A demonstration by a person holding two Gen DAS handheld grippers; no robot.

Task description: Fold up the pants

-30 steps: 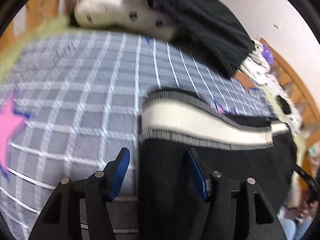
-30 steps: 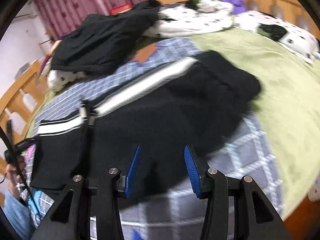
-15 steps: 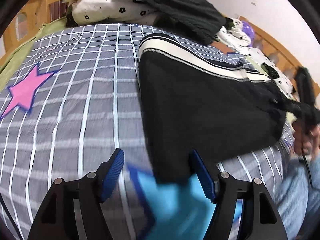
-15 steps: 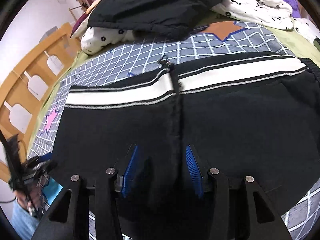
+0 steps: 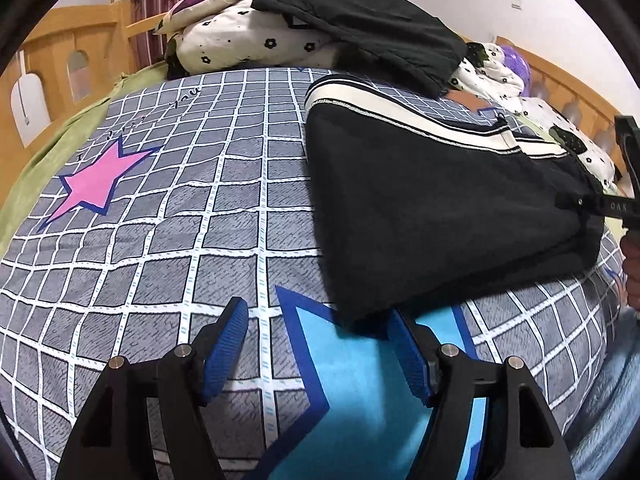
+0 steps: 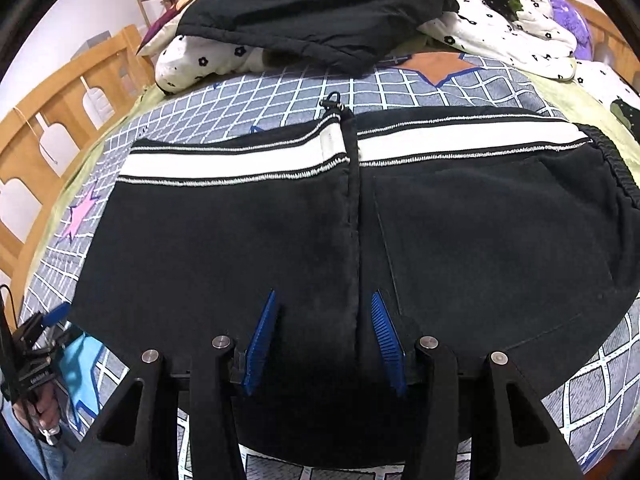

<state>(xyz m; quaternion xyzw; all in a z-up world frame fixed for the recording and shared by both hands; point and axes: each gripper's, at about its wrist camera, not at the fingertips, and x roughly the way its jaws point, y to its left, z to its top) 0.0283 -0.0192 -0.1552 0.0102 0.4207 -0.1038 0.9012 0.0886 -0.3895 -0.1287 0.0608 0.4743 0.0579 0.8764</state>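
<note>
Black pants [image 5: 440, 208] with a white-striped waistband [image 6: 460, 142] lie flat on the checked bed cover. My left gripper [image 5: 316, 312] is open just above the cover at the pants' near corner. That corner reaches in beside the right pad [image 5: 408, 356], and neither pad presses it. My right gripper [image 6: 323, 296] hangs over the middle of the pants [image 6: 240, 248], open, its pads either side of the centre seam with flat cloth under them. In each wrist view the other gripper shows at the edge: the left gripper [image 6: 40, 332] and the right gripper [image 5: 624, 200], each in a hand.
A black garment [image 5: 360, 20] lies on flowered pillows [image 5: 248, 44] at the head of the bed. Wooden rails [image 6: 60, 120] run along the sides. The cover has a pink star [image 5: 92, 184] and a blue star [image 5: 360, 400]. Green sheet [image 5: 60, 136] borders it.
My left gripper pulled back from the waistband to the pants' near corner and its jaws widened. My right gripper swung across the pants to the centre seam. The pants settled flat.
</note>
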